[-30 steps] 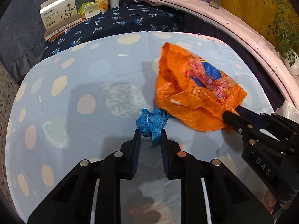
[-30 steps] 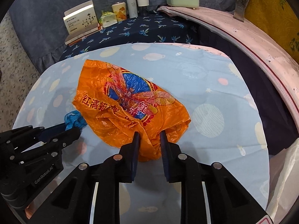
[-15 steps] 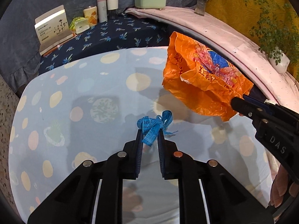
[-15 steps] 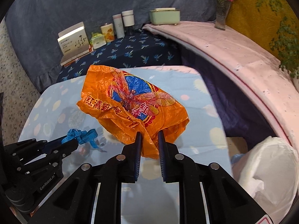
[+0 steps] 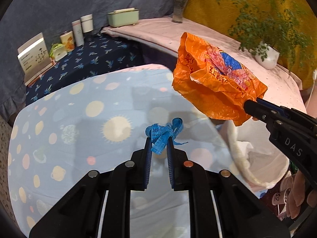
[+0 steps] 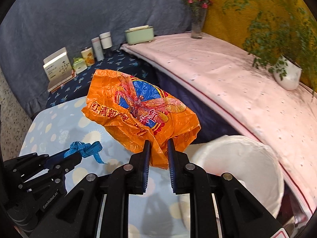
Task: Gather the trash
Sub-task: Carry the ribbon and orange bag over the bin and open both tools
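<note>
My left gripper is shut on a tangled blue measuring tape and holds it above the light-blue spotted tablecloth. My right gripper is shut on a crumpled orange plastic bag with a dragonfly print, held in the air. The bag also shows in the left wrist view, above the rim of a white-lined trash bin. The bin sits low, right of the table. The tape and left gripper show at the left in the right wrist view.
A dark blue floral cloth behind the table carries a book, a tin, bottles and a green box. A pink-covered ledge runs to the right with a vase and a potted plant.
Both grippers have lifted their items off the table and moved right. The bag now hangs by the bin, which has come into view.
</note>
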`<state>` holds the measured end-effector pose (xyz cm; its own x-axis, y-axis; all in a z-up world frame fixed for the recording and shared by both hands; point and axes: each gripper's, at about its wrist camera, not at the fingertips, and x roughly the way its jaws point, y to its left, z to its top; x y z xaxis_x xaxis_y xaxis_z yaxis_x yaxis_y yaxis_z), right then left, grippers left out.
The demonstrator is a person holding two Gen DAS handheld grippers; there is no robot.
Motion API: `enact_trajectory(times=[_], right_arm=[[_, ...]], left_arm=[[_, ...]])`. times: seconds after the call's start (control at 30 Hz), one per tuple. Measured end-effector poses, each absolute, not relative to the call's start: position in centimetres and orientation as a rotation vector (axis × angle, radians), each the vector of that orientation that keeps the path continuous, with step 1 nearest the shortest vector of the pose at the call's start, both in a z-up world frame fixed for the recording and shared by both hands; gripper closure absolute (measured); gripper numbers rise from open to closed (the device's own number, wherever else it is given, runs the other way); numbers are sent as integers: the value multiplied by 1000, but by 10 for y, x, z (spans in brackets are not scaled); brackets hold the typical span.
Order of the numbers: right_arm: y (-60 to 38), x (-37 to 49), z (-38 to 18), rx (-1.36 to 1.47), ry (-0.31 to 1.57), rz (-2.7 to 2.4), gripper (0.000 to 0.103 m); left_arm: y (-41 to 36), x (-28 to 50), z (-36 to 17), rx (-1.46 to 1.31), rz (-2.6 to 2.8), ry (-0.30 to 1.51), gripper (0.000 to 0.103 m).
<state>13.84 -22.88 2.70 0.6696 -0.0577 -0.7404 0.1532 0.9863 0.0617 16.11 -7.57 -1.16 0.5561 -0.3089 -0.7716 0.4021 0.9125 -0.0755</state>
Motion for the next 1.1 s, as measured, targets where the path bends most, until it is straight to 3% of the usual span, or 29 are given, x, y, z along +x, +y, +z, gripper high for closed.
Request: enact_trajectory(times=[0.5,1.1], right_arm=[[-313,68,41,147,824,-295,87],[-361,30,15,201,888,-382,87]], left_arm=[[-173,107,0,192,-574,863,89],[-232,83,-15,249,-670,889,89]])
